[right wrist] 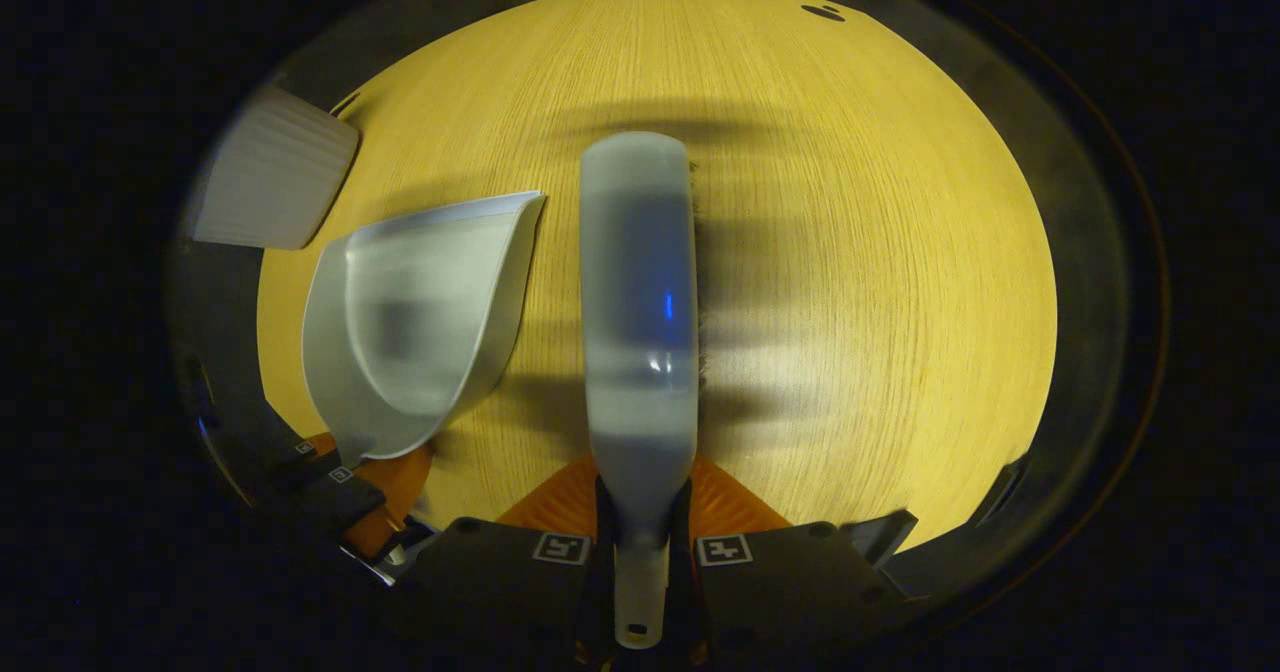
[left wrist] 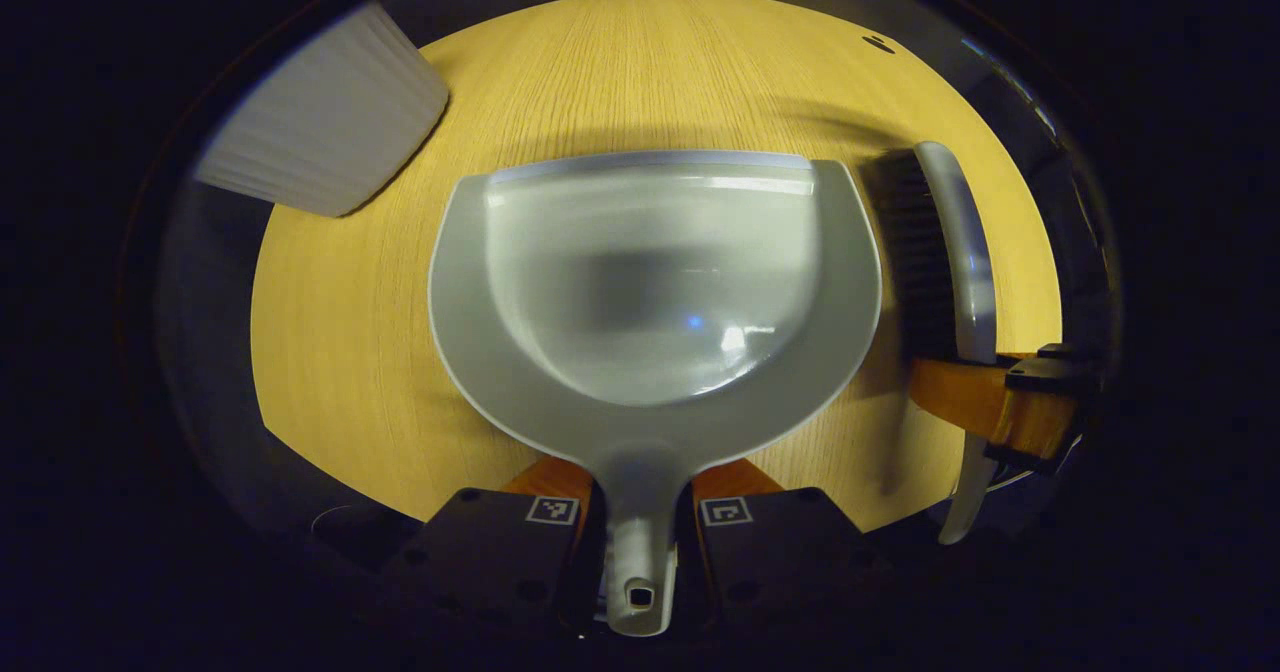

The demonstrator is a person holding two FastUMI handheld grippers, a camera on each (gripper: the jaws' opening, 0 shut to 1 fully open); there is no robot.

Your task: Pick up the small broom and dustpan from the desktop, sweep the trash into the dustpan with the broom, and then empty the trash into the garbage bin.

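- Left hand-held gripper (left wrist: 640, 522): both fingers pinch the dustpan (left wrist: 655, 292) by its handle; the pan extends forward over the wooden tabletop (left wrist: 340, 352), mouth toward the far side.
- Right hand-held gripper (right wrist: 640, 542): both fingers clamp the broom (right wrist: 640, 312) handle. The broom's back faces the camera, so only a thin fringe of its bristles shows along the right edge.
- Whether pan or broom touches the tabletop cannot be determined.
- A white ribbed object (left wrist: 325, 117), far left, is cut off at the view edge and blurred.
- A small dark mark (right wrist: 823, 12) lies far right; identity unclear.
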